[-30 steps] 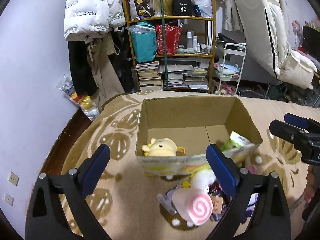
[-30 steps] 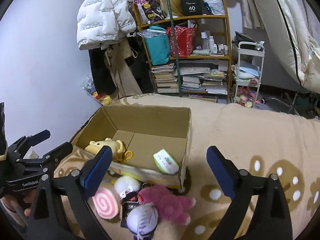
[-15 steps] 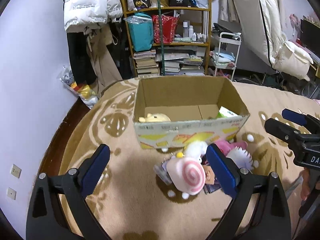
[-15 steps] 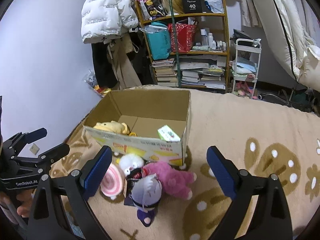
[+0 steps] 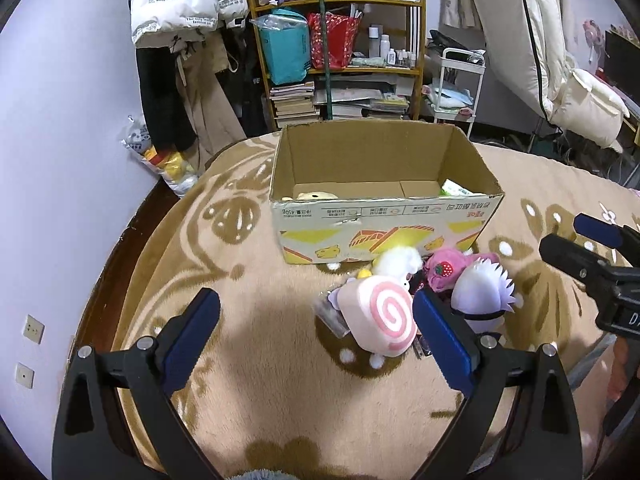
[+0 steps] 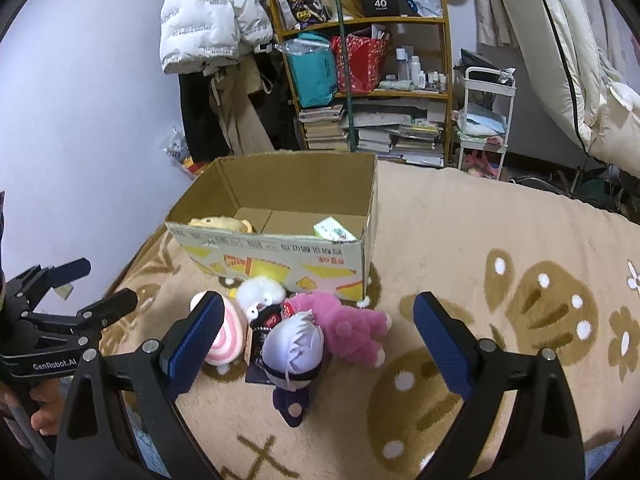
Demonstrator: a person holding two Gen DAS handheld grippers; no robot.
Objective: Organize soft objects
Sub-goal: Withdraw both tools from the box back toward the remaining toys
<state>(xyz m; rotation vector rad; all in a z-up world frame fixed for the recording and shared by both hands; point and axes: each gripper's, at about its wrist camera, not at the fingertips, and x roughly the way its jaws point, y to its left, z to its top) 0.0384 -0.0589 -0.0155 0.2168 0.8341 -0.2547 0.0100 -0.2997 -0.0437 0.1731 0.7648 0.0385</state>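
Note:
An open cardboard box stands on the beige patterned blanket, holding a yellow plush and a green-white packet. In front of it lies a pile of soft toys: a pink swirl roll plush, a white fluffy plush, a pink plush and a white-haired doll. My left gripper is open and empty above the blanket, near the roll. My right gripper is open and empty over the pile.
A cluttered wooden shelf with books and bags, a hanging white jacket, a small white cart and a cream chair stand behind the bed. The blanket's left edge drops to the floor by the wall.
Both grippers have pulled back and up from the box, so the box looks farther and the toy pile is now in full view. Both stay open.

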